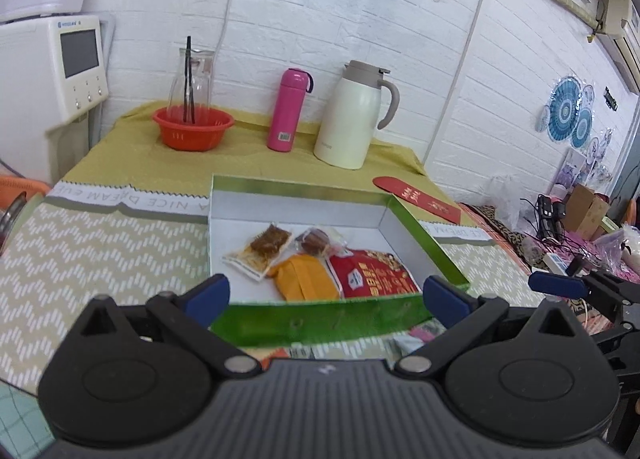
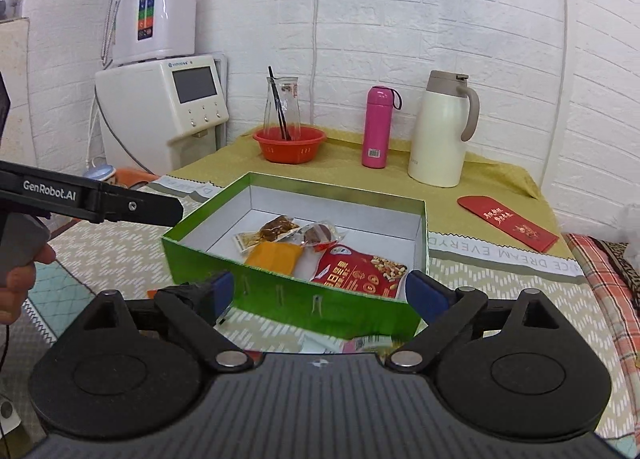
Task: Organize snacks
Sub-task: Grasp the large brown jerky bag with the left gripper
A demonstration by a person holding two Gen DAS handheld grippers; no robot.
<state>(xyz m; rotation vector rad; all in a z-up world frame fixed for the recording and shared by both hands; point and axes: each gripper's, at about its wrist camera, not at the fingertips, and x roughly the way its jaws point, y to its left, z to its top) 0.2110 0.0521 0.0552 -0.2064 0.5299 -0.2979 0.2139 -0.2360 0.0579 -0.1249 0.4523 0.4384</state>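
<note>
A green box with a white inside sits on the patterned cloth; it also shows in the right wrist view. Inside lie a red nut bag, an orange packet, a clear packet with a brown bar and a wrapped round brown snack. My left gripper is open and empty in front of the box's near wall. My right gripper is open and empty at the box's near wall. More small packets lie on the cloth under the grippers.
At the back stand a red basket with a glass carafe, a pink bottle and a white thermos jug. A red envelope lies right of the box. A white appliance stands left; clutter lies at the right.
</note>
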